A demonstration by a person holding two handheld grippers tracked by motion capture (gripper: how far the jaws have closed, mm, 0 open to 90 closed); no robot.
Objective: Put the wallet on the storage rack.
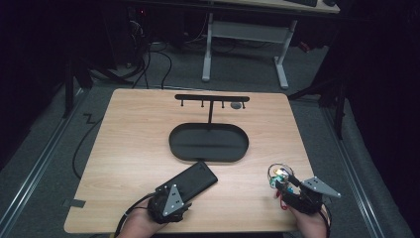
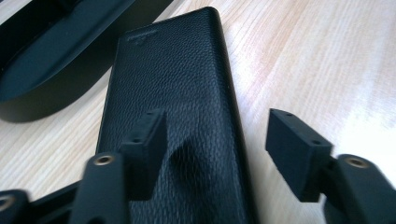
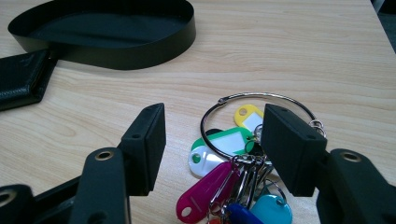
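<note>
Right claw [image 3: 212, 144], jaws wide, straddles a steel ring of coloured plastic key tags [image 3: 233, 163] on the wooden counter [image 3: 289, 51]. Left claw [image 2: 219, 149], jaws wide, hovers over a black leather wallet [image 2: 173, 79]; beyond both, a black oval tray [image 3: 121, 53].

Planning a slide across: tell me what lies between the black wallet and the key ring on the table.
Bare wood. In the high view, nothing sits between the black wallet and the key ring, only table. The right gripper view agrees.
</note>
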